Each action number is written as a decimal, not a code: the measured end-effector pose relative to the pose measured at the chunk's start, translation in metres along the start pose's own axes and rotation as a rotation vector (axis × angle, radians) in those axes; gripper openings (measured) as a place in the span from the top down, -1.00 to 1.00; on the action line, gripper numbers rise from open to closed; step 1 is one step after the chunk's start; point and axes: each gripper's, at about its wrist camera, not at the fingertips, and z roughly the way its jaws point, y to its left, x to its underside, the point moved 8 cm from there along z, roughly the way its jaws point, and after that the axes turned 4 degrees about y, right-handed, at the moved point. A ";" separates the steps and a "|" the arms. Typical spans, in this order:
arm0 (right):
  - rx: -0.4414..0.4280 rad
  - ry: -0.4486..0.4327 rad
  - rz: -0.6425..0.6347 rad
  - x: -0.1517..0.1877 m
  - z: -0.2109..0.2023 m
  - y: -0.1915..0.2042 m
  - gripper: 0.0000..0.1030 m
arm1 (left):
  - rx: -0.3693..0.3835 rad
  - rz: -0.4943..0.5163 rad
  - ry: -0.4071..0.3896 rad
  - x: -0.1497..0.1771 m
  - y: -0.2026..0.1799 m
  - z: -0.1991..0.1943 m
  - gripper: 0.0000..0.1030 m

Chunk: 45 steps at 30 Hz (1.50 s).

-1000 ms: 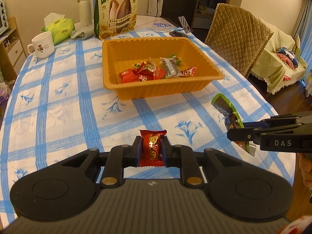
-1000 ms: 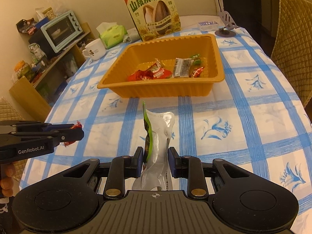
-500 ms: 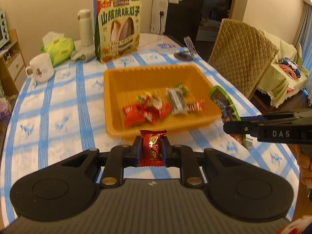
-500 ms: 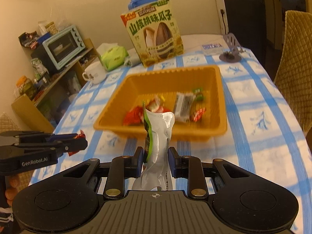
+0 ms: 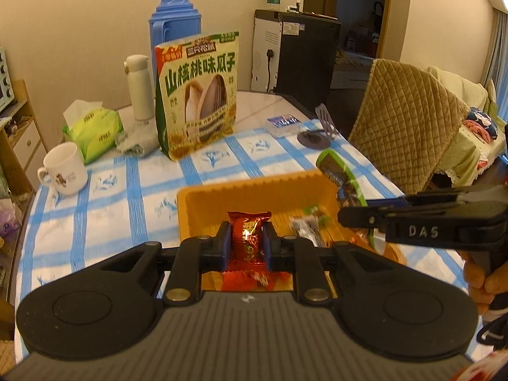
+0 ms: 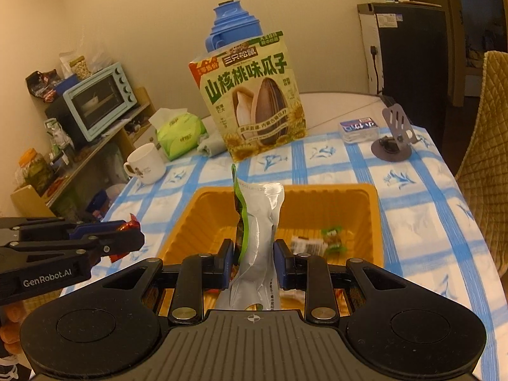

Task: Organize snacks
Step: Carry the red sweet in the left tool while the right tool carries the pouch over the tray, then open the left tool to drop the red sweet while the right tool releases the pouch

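My left gripper [image 5: 245, 242] is shut on a small red candy packet [image 5: 248, 238] and hangs over the near part of the orange tray [image 5: 254, 184]. The right gripper [image 6: 253, 258] is shut on a green and silver snack pouch [image 6: 258, 222], held upright above the same orange tray [image 6: 370, 203]. Inside the tray lie a few wrapped snacks, among them a green one [image 6: 332, 236] and a dark bar [image 5: 306, 228]. Each gripper shows in the other's view: the right gripper [image 5: 352, 212] with its pouch [image 5: 341, 174], the left gripper [image 6: 133, 238] with its candy [image 6: 128, 227].
A big sunflower-seed bag [image 5: 198, 95], a blue thermos [image 5: 174, 22], a white flask [image 5: 138, 92], a green tissue pack [image 5: 92, 130] and a white mug [image 5: 65, 170] stand behind the tray. A phone stand [image 6: 393, 136] sits far right, a quilted chair [image 5: 409, 120] beside the table.
Both grippers have moved forward and up with their snacks, from over the tablecloth to above the orange tray. The grips have not changed.
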 end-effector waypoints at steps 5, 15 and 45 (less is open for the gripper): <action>-0.001 0.021 0.017 -0.009 0.017 -0.004 0.46 | -0.011 -0.004 -0.008 -0.016 0.007 0.011 0.64; 0.004 0.075 0.050 -0.013 0.042 -0.013 0.46 | -0.019 -0.016 0.012 -0.025 0.016 0.033 0.64; 0.047 0.161 0.078 -0.007 0.091 -0.021 0.45 | -0.009 0.008 0.106 -0.008 0.020 0.085 0.64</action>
